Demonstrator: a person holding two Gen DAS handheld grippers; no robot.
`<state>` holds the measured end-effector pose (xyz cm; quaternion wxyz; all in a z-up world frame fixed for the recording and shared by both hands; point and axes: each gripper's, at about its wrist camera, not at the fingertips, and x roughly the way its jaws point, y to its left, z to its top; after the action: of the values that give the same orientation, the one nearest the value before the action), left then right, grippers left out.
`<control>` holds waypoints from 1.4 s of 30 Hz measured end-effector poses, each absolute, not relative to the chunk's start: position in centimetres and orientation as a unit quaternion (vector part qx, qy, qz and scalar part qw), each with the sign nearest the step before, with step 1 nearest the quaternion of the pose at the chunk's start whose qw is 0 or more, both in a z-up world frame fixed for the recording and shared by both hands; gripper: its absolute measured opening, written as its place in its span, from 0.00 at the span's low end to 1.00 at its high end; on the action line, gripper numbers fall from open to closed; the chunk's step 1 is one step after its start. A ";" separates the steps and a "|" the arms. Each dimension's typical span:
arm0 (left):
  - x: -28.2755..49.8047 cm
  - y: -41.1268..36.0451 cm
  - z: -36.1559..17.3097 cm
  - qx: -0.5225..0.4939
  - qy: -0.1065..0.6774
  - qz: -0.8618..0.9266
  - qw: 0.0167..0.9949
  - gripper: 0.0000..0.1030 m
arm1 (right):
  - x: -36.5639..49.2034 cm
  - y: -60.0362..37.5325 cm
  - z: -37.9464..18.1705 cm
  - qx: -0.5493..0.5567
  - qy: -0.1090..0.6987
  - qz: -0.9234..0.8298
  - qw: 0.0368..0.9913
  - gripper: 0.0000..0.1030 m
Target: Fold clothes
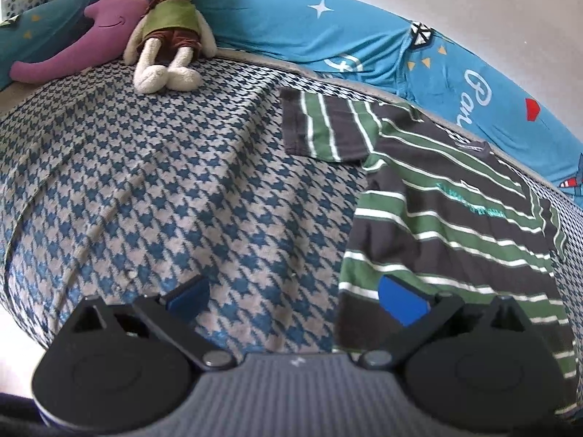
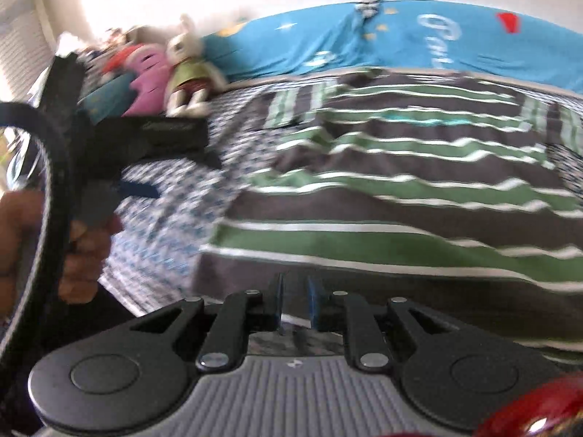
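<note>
Ahead of my left gripper [image 1: 295, 300] lies the houndstooth cover [image 1: 145, 189], bare up to a plush rabbit [image 1: 169, 25] and a purple plush [image 1: 91, 32] far off to the left; a blue sheet [image 1: 364, 36] runs along the far edge. The striped shirt [image 1: 455, 225] lies spread flat to the right of that gripper, its near edge under the right pad [image 1: 400, 304]; the jaws stand wide apart, holding nothing. My right gripper [image 2: 294, 302] hovers at the shirt's near hem, pads nearly together with a narrow gap; whether cloth is pinched I cannot tell. My left hand [image 2: 83, 251] shows to its left.
</note>
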<state>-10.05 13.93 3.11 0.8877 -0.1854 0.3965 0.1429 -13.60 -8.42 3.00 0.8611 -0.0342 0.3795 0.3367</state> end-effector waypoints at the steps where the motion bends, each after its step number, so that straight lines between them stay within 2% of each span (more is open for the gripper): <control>1: -10.1 14.1 3.1 -0.187 0.395 0.144 0.887 1.00 | -13.8 -7.7 2.9 -0.043 0.377 0.347 0.858 0.14; 5: -10.4 14.9 3.1 -0.195 0.392 0.151 0.887 1.00 | -14.6 -4.8 2.3 -0.076 0.366 0.387 0.843 0.16; 13: -10.9 16.1 3.0 -0.211 0.386 0.158 0.884 1.00 | -15.6 -0.7 1.0 -0.144 0.343 0.423 0.826 0.35; 17: -11.1 16.5 3.0 -0.219 0.384 0.161 0.882 1.00 | -15.7 0.6 -0.2 -0.187 0.331 0.412 0.828 0.37; 21: -11.1 17.0 2.8 -0.226 0.385 0.164 0.880 1.00 | -16.3 1.8 -1.3 -0.243 0.300 0.391 0.836 0.35; 24: -11.2 17.2 2.7 -0.229 0.384 0.163 0.879 1.00 | -16.5 2.1 -1.6 -0.262 0.286 0.382 0.839 0.26; 26: -11.3 17.2 2.7 -0.229 0.383 0.164 0.880 1.00 | -16.5 2.1 -1.6 -0.262 0.283 0.381 0.840 0.15; 28: -11.3 17.3 2.8 -0.229 0.382 0.165 0.880 1.00 | -16.3 2.0 -1.5 -0.257 0.285 0.382 0.840 0.08; 31: -11.5 17.4 2.9 -0.228 0.378 0.168 0.881 1.00 | -16.1 1.5 -0.4 -0.207 0.305 0.426 0.826 0.08; 34: -11.6 17.5 3.2 -0.223 0.370 0.175 0.885 1.00 | -16.3 1.8 -0.1 -0.206 0.301 0.437 0.822 0.08; 42: -11.4 17.2 3.4 -0.221 0.370 0.176 0.885 1.00 | -14.9 1.0 -1.2 -0.189 0.362 0.482 0.775 0.13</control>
<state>-11.42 17.22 3.44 0.8851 -0.2205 0.3702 0.1759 -14.87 1.01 -1.18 0.7752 -0.1890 0.3625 0.4815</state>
